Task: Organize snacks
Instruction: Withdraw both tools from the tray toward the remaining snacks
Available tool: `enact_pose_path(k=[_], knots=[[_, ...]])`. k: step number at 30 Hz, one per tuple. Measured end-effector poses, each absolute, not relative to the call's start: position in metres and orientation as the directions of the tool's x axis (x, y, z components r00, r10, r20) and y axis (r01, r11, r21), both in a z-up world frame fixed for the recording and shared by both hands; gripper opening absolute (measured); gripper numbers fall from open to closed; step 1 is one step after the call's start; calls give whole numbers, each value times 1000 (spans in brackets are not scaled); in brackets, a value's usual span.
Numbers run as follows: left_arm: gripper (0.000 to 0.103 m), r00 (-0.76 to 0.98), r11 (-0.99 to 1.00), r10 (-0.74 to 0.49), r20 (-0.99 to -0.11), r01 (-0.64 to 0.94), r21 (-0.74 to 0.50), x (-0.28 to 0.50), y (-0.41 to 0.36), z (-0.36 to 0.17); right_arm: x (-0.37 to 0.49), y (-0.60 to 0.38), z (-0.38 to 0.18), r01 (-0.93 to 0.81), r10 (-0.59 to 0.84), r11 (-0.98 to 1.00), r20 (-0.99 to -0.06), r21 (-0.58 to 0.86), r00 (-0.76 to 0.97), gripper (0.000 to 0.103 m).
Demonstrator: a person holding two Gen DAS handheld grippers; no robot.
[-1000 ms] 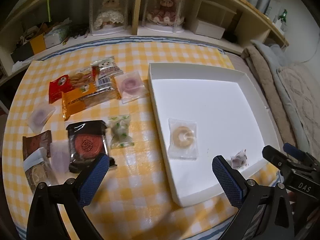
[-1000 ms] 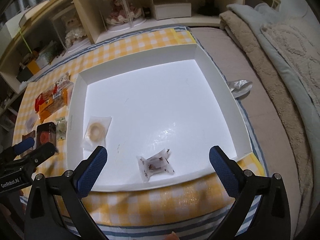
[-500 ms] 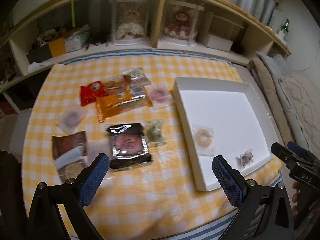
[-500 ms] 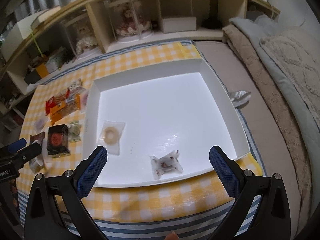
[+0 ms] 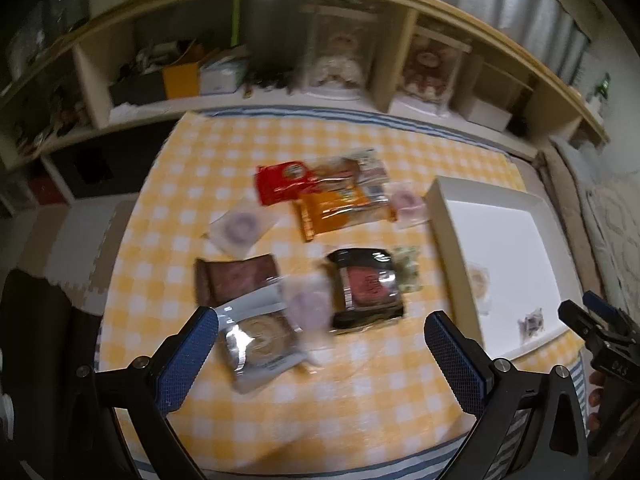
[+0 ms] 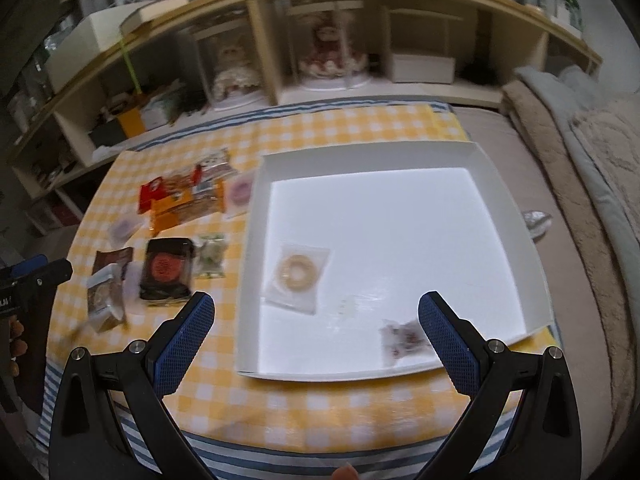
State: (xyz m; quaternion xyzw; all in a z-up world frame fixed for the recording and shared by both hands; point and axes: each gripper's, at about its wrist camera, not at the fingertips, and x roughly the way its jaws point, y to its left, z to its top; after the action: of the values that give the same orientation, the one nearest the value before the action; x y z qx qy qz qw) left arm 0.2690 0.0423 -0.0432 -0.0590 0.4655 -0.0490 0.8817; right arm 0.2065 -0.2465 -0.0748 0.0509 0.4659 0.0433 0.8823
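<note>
A white tray (image 6: 256, 264) lies on the right of the yellow checked tablecloth (image 6: 328, 132). In it are a ring biscuit packet (image 6: 298, 272) and a small dark candy packet (image 6: 402, 338). Several wrapped snacks lie left of the tray: a black-and-red packet (image 5: 366, 284), a silver packet (image 5: 256, 340), a brown one (image 5: 236, 278), orange (image 5: 336, 210) and red (image 5: 280, 182) ones. My left gripper (image 5: 320, 356) is open and empty above the near snacks. My right gripper (image 6: 316, 352) is open and empty over the tray's near edge.
A wooden shelf unit (image 6: 320, 40) with dolls in clear cases and boxes runs along the back. Blankets (image 6: 592, 152) lie to the right of the table. A crumpled wrapper (image 6: 536, 220) lies just outside the tray's right wall. The table's near edge shows blue stripes (image 6: 280, 456).
Both grippers have pulled back and swung left. The left view now centres on the loose snacks instead of the tray. Nothing was picked up; both stay open.
</note>
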Motion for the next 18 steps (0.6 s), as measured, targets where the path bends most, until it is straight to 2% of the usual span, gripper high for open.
enact_pose_path(k=[10, 18], knots=[[103, 471, 974, -124, -873, -110, -197, 280, 82, -77, 221, -198, -81, -108, 225, 974, -799, 199, 558, 103], [103, 398, 913, -226, -889, -232, -336, 294, 101, -114, 256, -142, -105, -197, 392, 920, -806, 339, 443, 103]])
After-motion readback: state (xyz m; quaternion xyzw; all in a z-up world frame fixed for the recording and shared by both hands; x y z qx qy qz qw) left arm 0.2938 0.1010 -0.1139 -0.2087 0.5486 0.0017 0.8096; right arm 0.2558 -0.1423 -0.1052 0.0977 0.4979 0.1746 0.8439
